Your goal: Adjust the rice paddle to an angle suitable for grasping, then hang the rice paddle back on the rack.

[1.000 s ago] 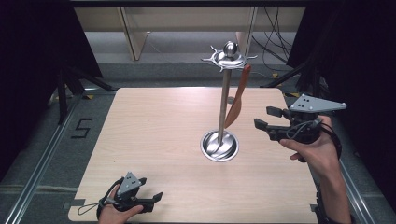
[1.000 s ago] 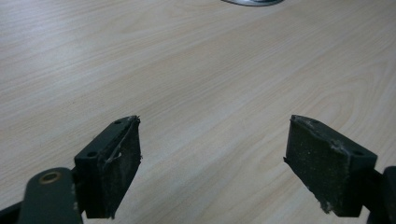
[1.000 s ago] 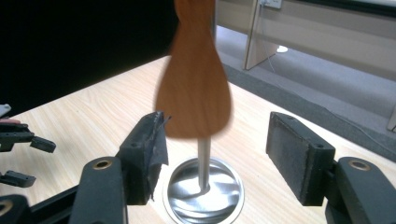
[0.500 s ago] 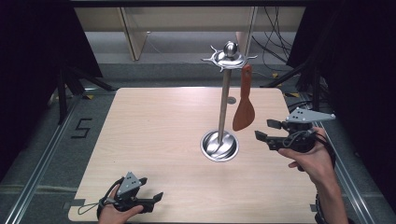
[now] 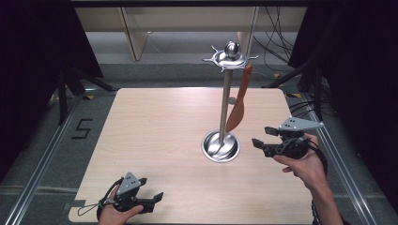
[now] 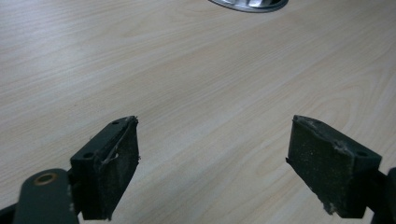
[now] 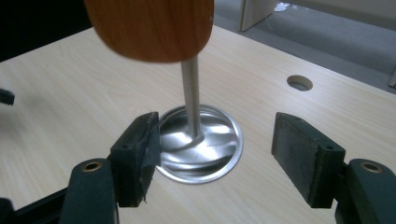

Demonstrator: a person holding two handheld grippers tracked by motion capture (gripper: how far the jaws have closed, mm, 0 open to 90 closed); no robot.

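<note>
spatula (image 5: 238, 105): hangs from the top of the metal stand (image 5: 224, 110), blade near the stand's pole, seemingly not touching | right gripper (image 5: 264, 138): just right of the stand's base, below the blade, jaws just widened, empty | left gripper (image 5: 151, 200): well off, wide, empty
</note>
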